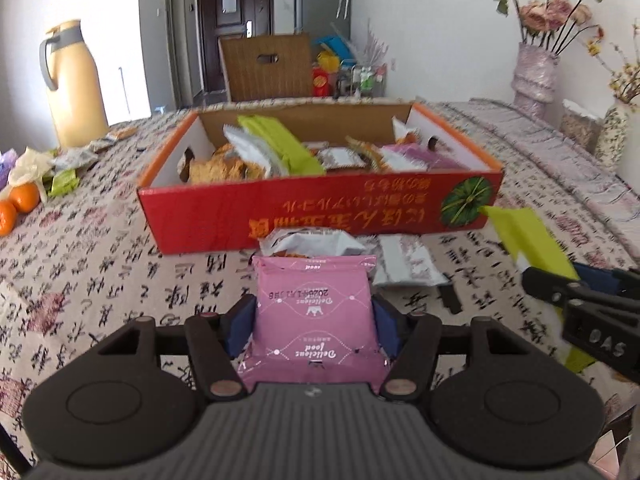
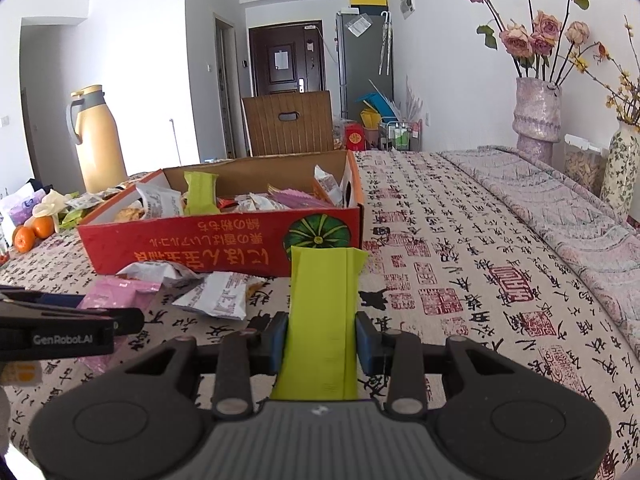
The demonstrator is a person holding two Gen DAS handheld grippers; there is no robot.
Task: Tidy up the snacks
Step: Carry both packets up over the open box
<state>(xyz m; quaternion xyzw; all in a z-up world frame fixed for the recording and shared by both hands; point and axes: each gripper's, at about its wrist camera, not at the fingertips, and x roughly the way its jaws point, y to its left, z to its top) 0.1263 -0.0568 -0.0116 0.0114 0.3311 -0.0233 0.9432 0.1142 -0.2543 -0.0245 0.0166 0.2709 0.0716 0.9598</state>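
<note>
My left gripper (image 1: 315, 320) is shut on a pink snack packet (image 1: 314, 312) and holds it above the table, in front of the red cardboard box (image 1: 280, 212). My right gripper (image 2: 322, 340) is shut on a green snack packet (image 2: 322, 308), to the right of the left gripper; the box's front wall (image 2: 200, 244) is just ahead. The green packet also shows in the left wrist view (image 1: 528, 240). The box holds several snack packets. Two white packets (image 2: 216, 296) (image 1: 312, 242) lie on the table before the box.
A yellow thermos jug (image 1: 76, 92) and oranges (image 1: 20, 200) with loose wrappers stand at the far left. Flower vases (image 2: 538, 112) and a jar stand along the right edge. A wooden chair back (image 2: 288, 120) rises behind the box.
</note>
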